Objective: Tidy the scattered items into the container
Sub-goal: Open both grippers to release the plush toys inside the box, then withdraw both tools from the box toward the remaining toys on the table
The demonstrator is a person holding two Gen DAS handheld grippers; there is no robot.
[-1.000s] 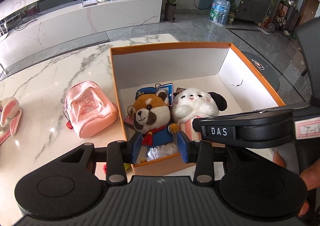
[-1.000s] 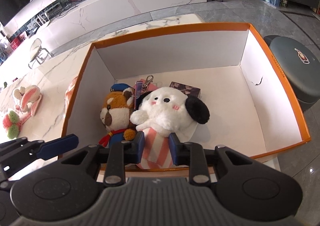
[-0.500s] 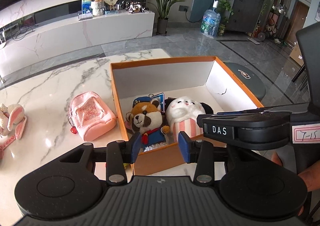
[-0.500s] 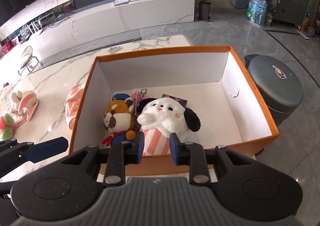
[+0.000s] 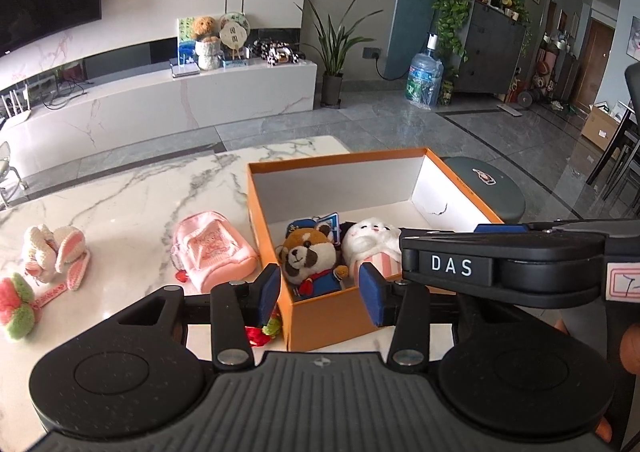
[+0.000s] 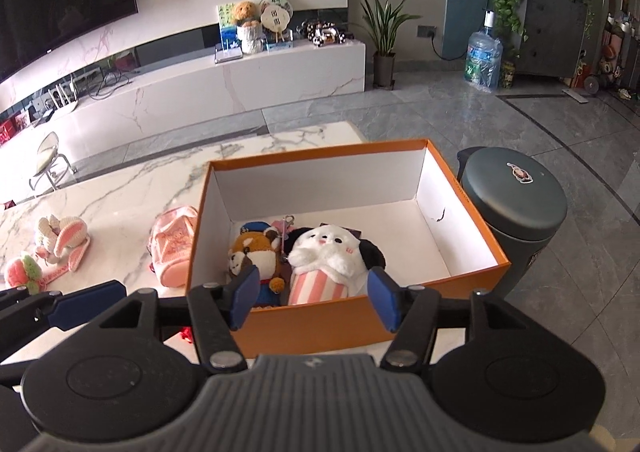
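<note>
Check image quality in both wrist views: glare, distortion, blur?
Left wrist: sharp; bright glare on the marble table; fisheye bends the walls; the right gripper hides part of the orange box. Right wrist: sharp, even light, dark vignette in the corners, box interior fully visible.

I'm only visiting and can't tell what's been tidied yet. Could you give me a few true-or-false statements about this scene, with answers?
1. The brown raccoon plush in blue uniform lies inside the orange cardboard box. True.
2. The pink mini backpack is in the box. False: it lies on the marble table, left of it.
3. The right gripper clamps the white puppy plush. False: it is open and empty.
4. The left gripper is open. True.
</note>
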